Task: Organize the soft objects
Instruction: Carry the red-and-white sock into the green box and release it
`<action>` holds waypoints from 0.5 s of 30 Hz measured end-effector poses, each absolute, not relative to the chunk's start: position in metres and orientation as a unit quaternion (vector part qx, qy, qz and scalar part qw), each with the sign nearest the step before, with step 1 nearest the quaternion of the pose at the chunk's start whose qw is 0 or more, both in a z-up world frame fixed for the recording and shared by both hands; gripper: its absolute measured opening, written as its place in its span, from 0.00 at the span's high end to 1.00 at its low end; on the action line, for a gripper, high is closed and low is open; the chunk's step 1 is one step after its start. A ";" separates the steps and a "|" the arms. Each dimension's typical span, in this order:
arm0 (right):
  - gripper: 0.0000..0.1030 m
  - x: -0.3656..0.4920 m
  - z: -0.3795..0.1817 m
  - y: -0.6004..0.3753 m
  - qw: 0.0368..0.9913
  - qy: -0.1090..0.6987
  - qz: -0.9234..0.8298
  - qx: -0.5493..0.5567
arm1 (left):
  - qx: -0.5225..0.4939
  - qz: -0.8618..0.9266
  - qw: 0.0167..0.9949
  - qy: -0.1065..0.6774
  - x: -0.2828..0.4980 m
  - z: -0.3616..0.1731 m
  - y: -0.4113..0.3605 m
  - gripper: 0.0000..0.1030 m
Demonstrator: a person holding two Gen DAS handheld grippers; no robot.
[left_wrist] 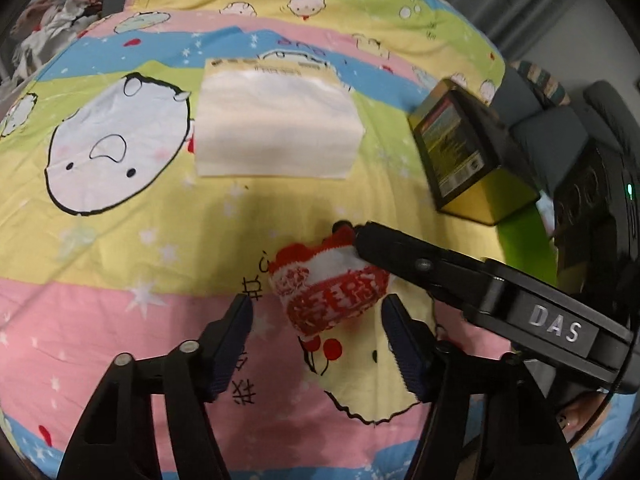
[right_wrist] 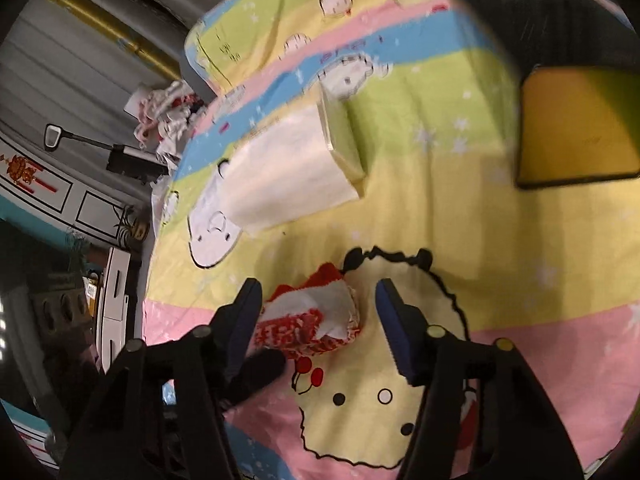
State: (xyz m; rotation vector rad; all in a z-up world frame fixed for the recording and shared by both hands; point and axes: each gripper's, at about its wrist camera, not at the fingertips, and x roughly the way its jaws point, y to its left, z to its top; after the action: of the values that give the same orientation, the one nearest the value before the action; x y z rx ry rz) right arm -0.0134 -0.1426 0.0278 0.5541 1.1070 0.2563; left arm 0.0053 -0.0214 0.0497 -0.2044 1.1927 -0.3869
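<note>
Both grippers converge on a small red-and-white knitted sock, which lies bunched on the cartoon-print bedsheet. The left gripper has its jaws spread apart, one finger on each side of the near end of the sock, with no clear contact. The right gripper likewise stands with jaws apart and straddles the sock; its left finger appears to touch the fabric, while the other stands clear of it. In the left wrist view, one finger of the right gripper reaches in from the right and rests against the red cuff at the far end. Neither claw is clamped on anything. Beyond the sock lies a white pack of tissues, and to the right a dark box with a yellow end; a heap of crumpled cloth sits at the far left corner. Judged from this layout, the task is at an early stage: the sock is not yet grasped, folded or set in place, and no tidied group of soft items is visible.
</note>
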 end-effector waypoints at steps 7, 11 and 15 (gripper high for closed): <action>0.54 -0.011 0.015 -0.145 0.799 0.530 0.129 0.253 | -0.077 -0.174 0.802 0.566 0.004 0.036 -0.032 0.56; 0.62 -0.015 0.022 -0.143 0.809 0.518 0.136 0.243 | -0.065 -0.174 0.813 0.552 -0.001 0.042 -0.035 0.57; 0.62 -0.020 0.032 -0.147 0.815 0.505 0.136 0.248 | -0.070 -0.178 0.821 0.538 -0.004 0.052 -0.033 0.57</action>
State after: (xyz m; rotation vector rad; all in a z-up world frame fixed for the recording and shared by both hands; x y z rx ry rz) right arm -0.0203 -0.1465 0.0319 0.5293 1.0778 0.2911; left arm -0.0045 -0.0335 0.0524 -0.1492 1.1453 -0.3784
